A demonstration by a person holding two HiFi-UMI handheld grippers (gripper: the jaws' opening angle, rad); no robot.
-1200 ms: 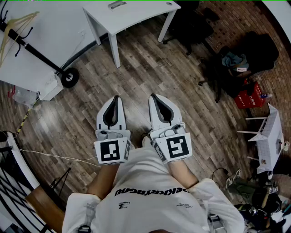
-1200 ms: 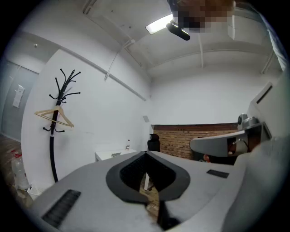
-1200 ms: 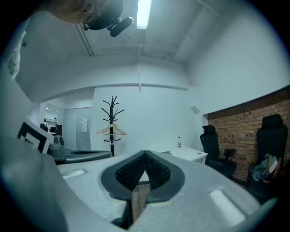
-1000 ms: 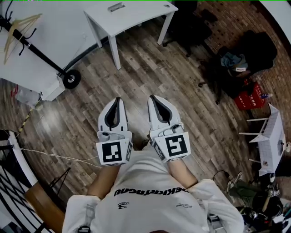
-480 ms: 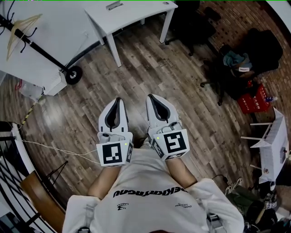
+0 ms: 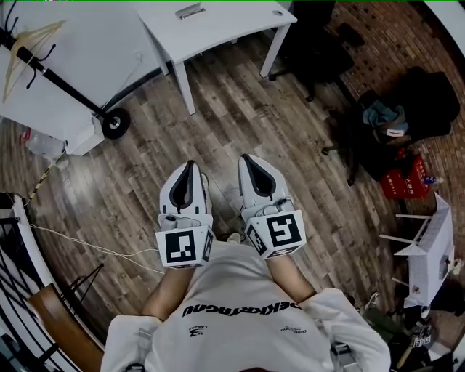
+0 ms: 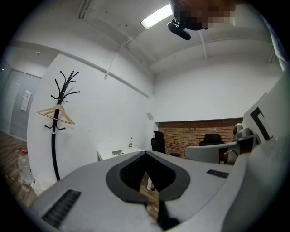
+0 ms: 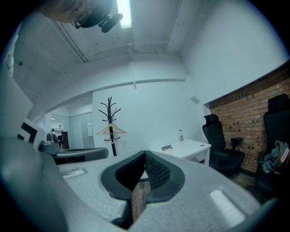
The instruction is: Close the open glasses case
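Holding the left gripper [image 6: 190, 164] and right gripper [image 6: 245, 157] side by side, close to the torso, pointed ahead above the wood-plank floor [image 6: 240, 116]. Both pressed shut, tips meeting, clamping nothing. Far off on the smooth white desk [image 6: 225, 29]: 1 small flat grey object [image 6: 187, 9], possibly the glasses case, too small to confirm, well apart from the 2 tools.

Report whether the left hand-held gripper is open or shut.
Shut. In the left gripper view, the left hand-held gripper has its two jaws meeting at the tip, with nothing held between them.
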